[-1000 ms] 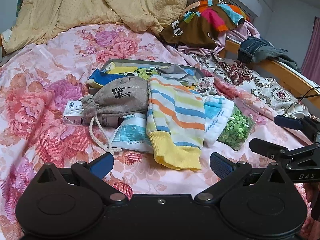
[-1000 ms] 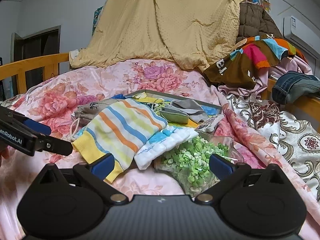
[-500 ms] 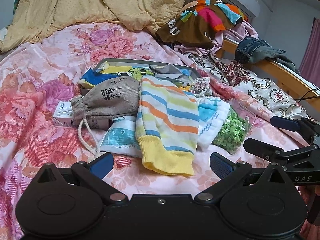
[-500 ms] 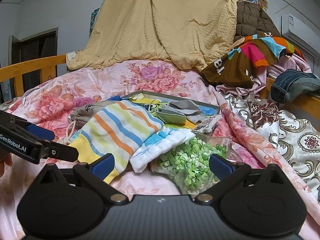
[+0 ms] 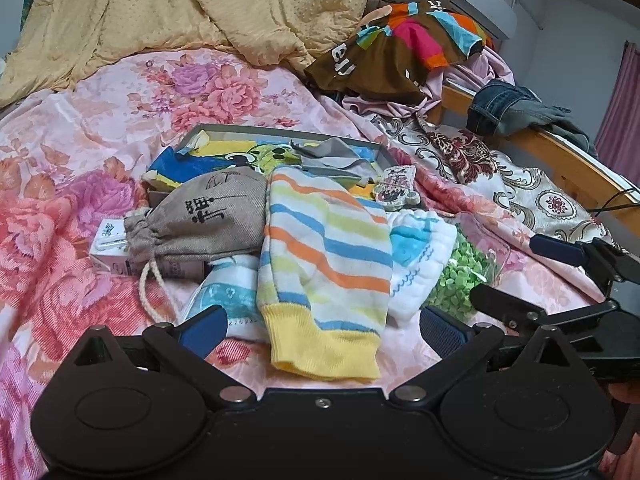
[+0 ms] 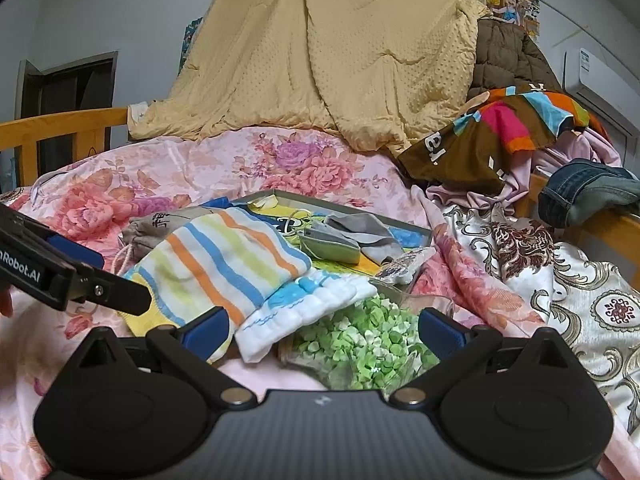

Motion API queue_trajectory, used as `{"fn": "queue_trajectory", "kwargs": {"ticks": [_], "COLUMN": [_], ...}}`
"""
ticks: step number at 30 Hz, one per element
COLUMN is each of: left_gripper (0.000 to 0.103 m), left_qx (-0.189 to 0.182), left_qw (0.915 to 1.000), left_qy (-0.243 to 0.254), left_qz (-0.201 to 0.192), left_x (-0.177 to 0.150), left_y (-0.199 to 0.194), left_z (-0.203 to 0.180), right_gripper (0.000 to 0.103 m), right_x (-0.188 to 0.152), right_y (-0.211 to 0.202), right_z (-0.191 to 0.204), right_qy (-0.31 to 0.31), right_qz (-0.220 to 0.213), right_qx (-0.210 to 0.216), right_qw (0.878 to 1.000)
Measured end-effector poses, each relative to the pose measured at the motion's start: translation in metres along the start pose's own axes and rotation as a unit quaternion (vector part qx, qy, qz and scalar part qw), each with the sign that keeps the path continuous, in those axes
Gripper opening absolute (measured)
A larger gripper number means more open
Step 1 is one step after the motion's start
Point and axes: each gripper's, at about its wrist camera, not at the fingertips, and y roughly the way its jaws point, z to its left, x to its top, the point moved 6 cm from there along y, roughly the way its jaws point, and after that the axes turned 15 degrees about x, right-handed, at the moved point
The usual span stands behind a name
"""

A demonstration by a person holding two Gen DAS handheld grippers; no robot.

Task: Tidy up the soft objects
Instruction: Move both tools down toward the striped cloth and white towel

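Note:
A pile of soft things lies on the floral bedspread. On top is a striped sock (image 5: 326,264) (image 6: 224,264) with a yellow cuff. Beside it are a grey drawstring pouch (image 5: 208,216) (image 6: 160,224), a white-and-blue cloth (image 5: 416,252) (image 6: 304,304) and a clear bag of green pieces (image 5: 460,280) (image 6: 360,348). Behind them a shallow grey box (image 5: 280,132) (image 6: 344,206) holds a cartoon cloth and grey cloths. My left gripper (image 5: 322,326) is open just short of the sock's cuff. My right gripper (image 6: 324,326) is open over the green bag, holding nothing.
A yellow quilt (image 6: 328,60) is heaped at the head of the bed. Coloured clothes (image 5: 404,52) and jeans (image 5: 516,108) lie on the wooden rail at the right. A small white carton (image 5: 108,244) sits under the pouch. Patterned fabric (image 6: 560,280) drapes at the right.
Both grippers have moved a little forward toward the pile, so the sock and green bag appear nearer. Nothing on the bed has shifted, and both stay open.

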Motion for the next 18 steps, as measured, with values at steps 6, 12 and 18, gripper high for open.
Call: {"fn": "queue_trajectory", "kwargs": {"ticks": [6,12,18], "left_gripper": [0.102,0.102,0.102], "left_qx": [-0.002,-0.001,0.0], "left_qw": [1.0,1.0,1.0], "left_qy": [-0.001,-0.004,0.0], "left_qz": [0.0,0.001,-0.001], "left_x": [0.006,0.014,0.021], "left_y": [0.007,0.016,0.023], "left_z": [-0.001,-0.001,-0.006], "right_gripper": [0.103,0.103,0.103], "right_x": [-0.002,-0.003,-0.002], "right_y": [0.011,0.026,0.039], "right_z": [-0.006,-0.013,-0.021], "right_qy": [-0.012,-0.016,-0.018], "right_qz": [-0.002,-0.006,-0.008], "right_qx": [0.0,0.004,0.011], "right_qw": [1.0,1.0,1.0]}}
